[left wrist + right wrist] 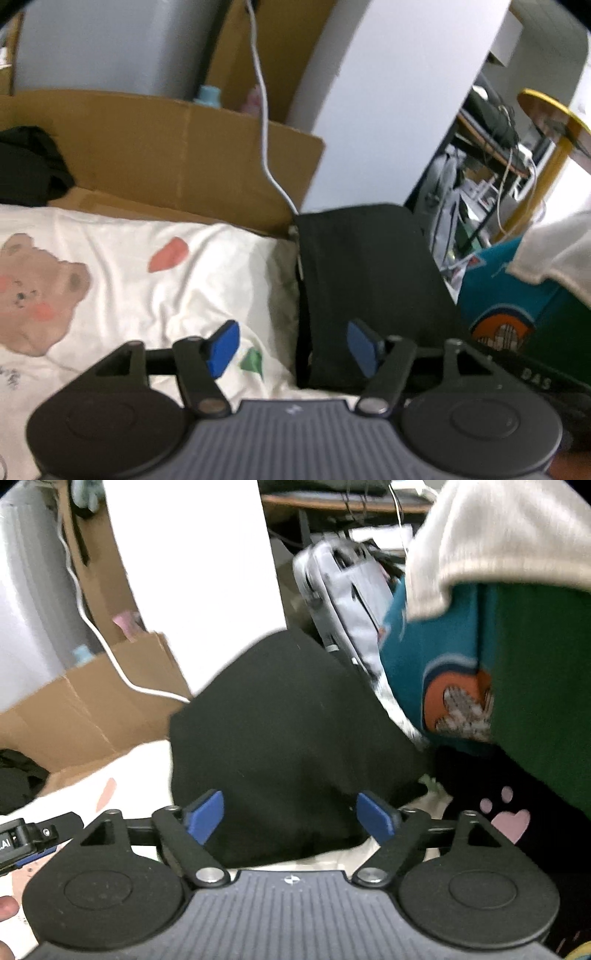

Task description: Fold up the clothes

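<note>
A folded black garment (365, 280) lies on a white bear-print sheet (122, 273), at the sheet's right end. My left gripper (293, 345) is open and empty, hovering over the garment's left edge. In the right wrist view the same black garment (288, 738) fills the middle. My right gripper (290, 816) is open and empty just above its near edge. Part of the left gripper (26, 838) shows at that view's left edge.
A cardboard box (166, 155) stands behind the sheet with a white cable (264, 122) hanging over it. A white panel (388, 96) rises behind the garment. A pile of clothes, teal and green (480, 672) with a cream one (498, 535) on top, lies right. Another dark garment (29, 166) sits far left.
</note>
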